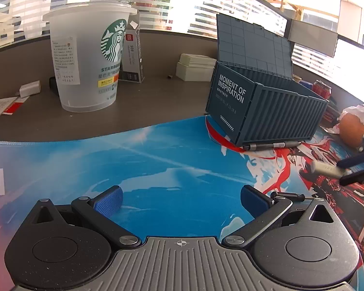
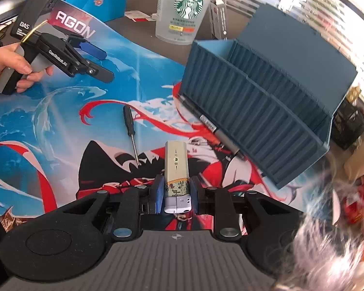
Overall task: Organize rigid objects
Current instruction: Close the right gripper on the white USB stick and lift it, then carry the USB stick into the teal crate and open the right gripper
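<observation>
While the left gripper [image 2: 102, 64] hangs over the far-left part of the printed blue-red-white desk mat [image 2: 60, 101], a bare hand [image 2: 9, 65] wrapped round its grey handle, its jaws stand released w/ nothing between the blue pads [image 1: 109, 202]. Right of it, a small black-handled screwdriver [image 2: 131, 131] lies flat on the mat, tip pointing toward the near side, apart from everything else. Next comes the right gripper [image 2: 176, 194], jaws clenched on a cream-white plastic lighter [image 2: 176, 165] w/ a patterned band; the lighter sticks out fwd between the pads, lifted off the mat. Beyond it, a grey-black pen [image 2: 213, 128] lies along the front wall of the dark blue container-style plastic box [image 2: 250, 111], touching or just beside it. Box lid is open, tilted back; a divider splits the inside lengthwise. Behind, on the grey desk, a frosted plastic Starbucks cup [image 2: 182, 12] stands upright, far side of the mat, left of the box. At far right in the left wrist view, an orange round object [image 1: 351, 128] w/ crumpled white paper on top sits near the mat edge.
</observation>
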Demonstrator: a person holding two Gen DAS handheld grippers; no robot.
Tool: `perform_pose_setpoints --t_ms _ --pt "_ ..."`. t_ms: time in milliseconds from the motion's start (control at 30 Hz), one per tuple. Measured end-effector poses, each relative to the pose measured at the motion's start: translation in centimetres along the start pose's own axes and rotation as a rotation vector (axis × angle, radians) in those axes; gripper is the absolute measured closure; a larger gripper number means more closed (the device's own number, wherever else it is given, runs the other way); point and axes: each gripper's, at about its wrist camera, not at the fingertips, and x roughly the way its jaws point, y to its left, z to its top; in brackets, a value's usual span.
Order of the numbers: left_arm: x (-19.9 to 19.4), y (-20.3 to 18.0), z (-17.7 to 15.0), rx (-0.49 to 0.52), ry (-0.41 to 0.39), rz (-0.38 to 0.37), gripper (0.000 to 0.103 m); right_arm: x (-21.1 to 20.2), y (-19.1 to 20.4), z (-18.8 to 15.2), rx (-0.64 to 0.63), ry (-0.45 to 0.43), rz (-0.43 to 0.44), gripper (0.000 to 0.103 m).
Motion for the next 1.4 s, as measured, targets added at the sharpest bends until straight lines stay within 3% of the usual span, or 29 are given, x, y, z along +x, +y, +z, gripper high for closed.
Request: perform_pose_setpoints --t_ms 300,700,1067,1400 --pt "0.2 -0.7 -0.1 0.037 0.014 0.042 0.0 -3.1 -1.8 3.4 -0.066 -0.032 -0.018 0.082" --pt "0.6 -1.6 -0.2 0.092 0.036 0.088 0.0 -3.9 -5.7 8.8 -0.145 -0.061 -0.084 0.082" --pt "0.7 -1.9 -0.3 0.116 0.046 0.107 0.0 0.5 -10.4 13.1 -0.222 -0.002 -0.05 0.082" --pt "0.8 -1.9 -0.3 0.116 0.046 0.108 0.0 6.1 -11.5 14.7 -0.279 0.061 0.062 0.082"
